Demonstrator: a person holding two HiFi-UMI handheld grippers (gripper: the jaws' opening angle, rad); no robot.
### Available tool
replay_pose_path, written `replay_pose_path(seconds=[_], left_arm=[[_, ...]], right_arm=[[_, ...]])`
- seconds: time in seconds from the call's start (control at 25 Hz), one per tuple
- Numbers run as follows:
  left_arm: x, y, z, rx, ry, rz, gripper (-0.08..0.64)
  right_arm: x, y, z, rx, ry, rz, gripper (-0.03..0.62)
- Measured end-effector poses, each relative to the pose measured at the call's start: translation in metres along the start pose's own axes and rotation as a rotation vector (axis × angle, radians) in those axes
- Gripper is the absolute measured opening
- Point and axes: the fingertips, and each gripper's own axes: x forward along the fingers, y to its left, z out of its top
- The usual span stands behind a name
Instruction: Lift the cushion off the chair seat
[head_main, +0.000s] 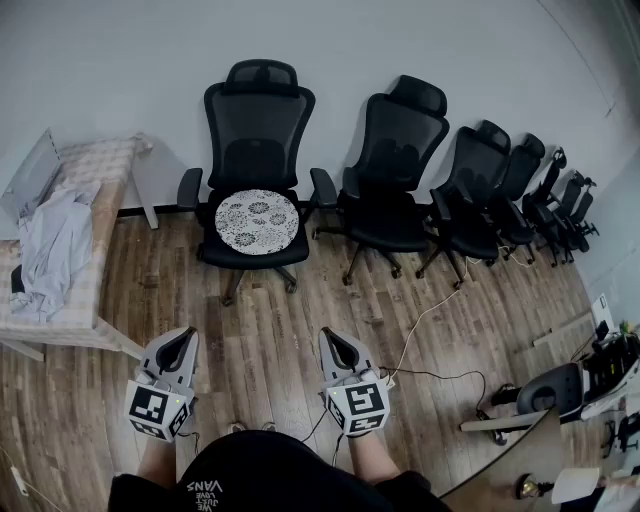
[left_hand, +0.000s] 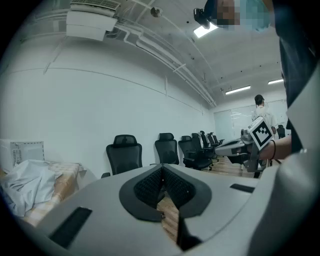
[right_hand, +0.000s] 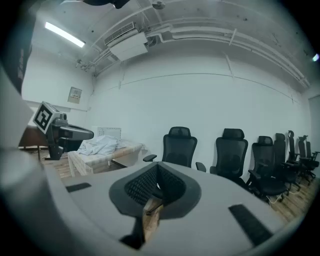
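1. The bench stood ahead and to the left of the left hand-held gripper and carried a crumpled grey cloth.
2. The black chair stood well ahead of both hand-held grippers.
3. The round patterned cushion lay flat on that chair's seat, well apart from either hand-held gripper.
4. The left and the right hand-held gripper each had its jaws together, with nothing between them.

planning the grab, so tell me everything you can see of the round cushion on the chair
The round white cushion with dark floral medallions looks like thin patterned fabric. It lies flat, centred on the seat of the leftmost black mesh office chair, black seat edge showing around it. Nothing else touches it.
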Motion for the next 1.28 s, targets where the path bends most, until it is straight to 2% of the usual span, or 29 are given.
replay_pose_path(seconds=[0.6, 0.8, 1.28], left_arm=[[-0.007, -0.005, -0.001, 0.001, 0.003, 0.001, 0.014], [-0.011, -0.005, -0.003, -0.006, 0.005, -0.001, 0.014], [-0.017, 0.006, -0.01, -0.013, 0.003, -0.016, 0.014]], right_arm=[[-0.007, 0.005, -0.001, 0.0, -0.003, 0.004, 0.017], [-0.011, 0.005, 0.001, 0.041, -0.02, 0.006, 0.017], [-0.01, 0.014, -0.002, 0.055, -0.014, -0.038, 0.017]])
